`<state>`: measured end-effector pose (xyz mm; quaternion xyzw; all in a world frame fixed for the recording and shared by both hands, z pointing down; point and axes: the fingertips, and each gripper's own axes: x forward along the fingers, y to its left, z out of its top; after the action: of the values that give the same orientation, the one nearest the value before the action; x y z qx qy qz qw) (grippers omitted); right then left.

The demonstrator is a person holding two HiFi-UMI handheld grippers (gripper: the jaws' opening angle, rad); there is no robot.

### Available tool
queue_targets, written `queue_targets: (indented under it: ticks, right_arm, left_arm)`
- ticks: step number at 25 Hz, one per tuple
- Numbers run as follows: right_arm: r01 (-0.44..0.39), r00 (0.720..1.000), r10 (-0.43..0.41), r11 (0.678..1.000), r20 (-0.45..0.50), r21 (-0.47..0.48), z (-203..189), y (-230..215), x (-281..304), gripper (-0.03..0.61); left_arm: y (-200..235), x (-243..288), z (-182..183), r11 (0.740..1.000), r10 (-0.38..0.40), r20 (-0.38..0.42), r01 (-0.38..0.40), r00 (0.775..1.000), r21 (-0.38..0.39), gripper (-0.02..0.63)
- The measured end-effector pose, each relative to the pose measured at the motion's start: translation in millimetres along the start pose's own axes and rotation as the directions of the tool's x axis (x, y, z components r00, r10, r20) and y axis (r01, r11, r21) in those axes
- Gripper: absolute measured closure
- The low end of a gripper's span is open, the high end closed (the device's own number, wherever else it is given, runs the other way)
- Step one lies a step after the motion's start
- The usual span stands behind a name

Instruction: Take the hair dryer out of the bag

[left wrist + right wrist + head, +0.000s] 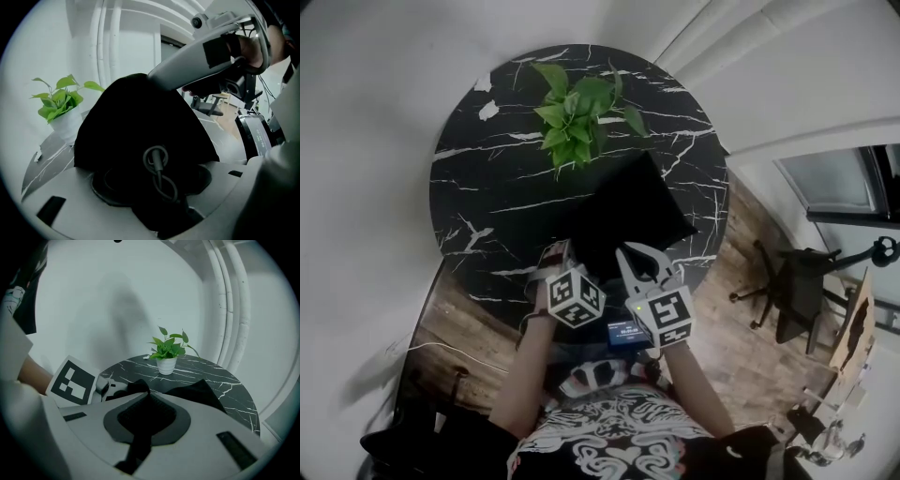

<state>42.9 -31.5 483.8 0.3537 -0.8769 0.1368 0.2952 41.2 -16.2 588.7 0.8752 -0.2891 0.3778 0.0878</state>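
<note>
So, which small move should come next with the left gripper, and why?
Probably close the open left gripper on the cord loop lying between its jaws and pull gently. The right gripper pinches the bag, steadying it, and the loop may lead inside.

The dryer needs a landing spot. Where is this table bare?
Bare marble: left of the bag, from the plant to the near-left rim of the table; also right of the plant. Crowded: near edge, where left tool and right tool meet the bag.
</note>
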Motion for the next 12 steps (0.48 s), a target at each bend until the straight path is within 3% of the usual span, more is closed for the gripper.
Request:
queue_targets:
  ticks: [4, 12]
  right_arm:
    - [-0.004, 1.0, 0.004, 1.0, -0.001, 0.009, -1, -4, 3, 0.556]
    - [-0.018, 1.0, 0.018, 0.999, -0.013, 0.036, -9, -16, 9, 0.555]
  left_arm:
    - [-5, 11, 7, 0.998, -0.044, -0.008, 0.045, 0.999, 0.044, 0.377]
    - [-3, 22, 11, 0.998, -0.044, -0.008, 0.044, 0.999, 0.051, 0.379]
